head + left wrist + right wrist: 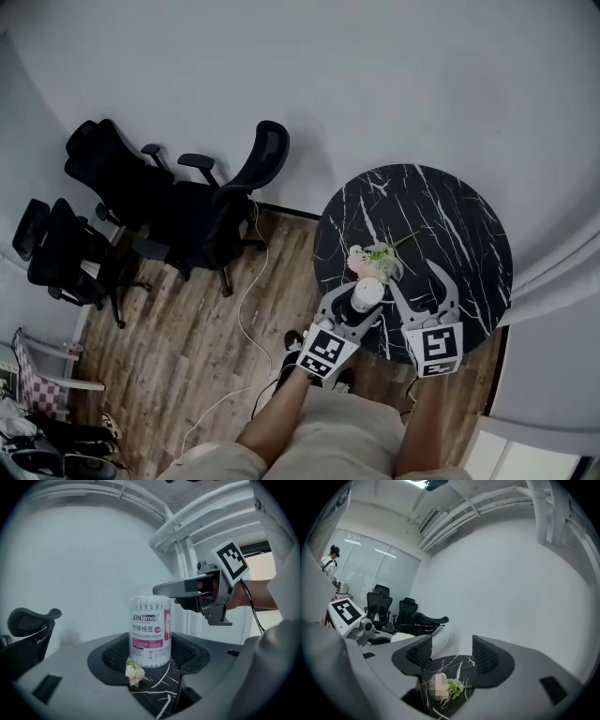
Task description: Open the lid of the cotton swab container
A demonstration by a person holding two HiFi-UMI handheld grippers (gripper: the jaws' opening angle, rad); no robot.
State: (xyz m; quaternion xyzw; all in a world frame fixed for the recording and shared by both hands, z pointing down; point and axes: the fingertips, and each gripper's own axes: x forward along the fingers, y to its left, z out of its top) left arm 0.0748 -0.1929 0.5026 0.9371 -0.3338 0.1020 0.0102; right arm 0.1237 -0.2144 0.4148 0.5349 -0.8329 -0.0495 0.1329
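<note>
A round black marble table (450,234) stood on a wood floor (187,347), with a small flower sprig (375,255) lying on its near part. Several black office chairs (216,202) stood to its left, and a white cable (242,305) trailed across the floor beside them.

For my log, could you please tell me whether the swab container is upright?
Upright: the swab container stands base-down on the marble table.
</note>
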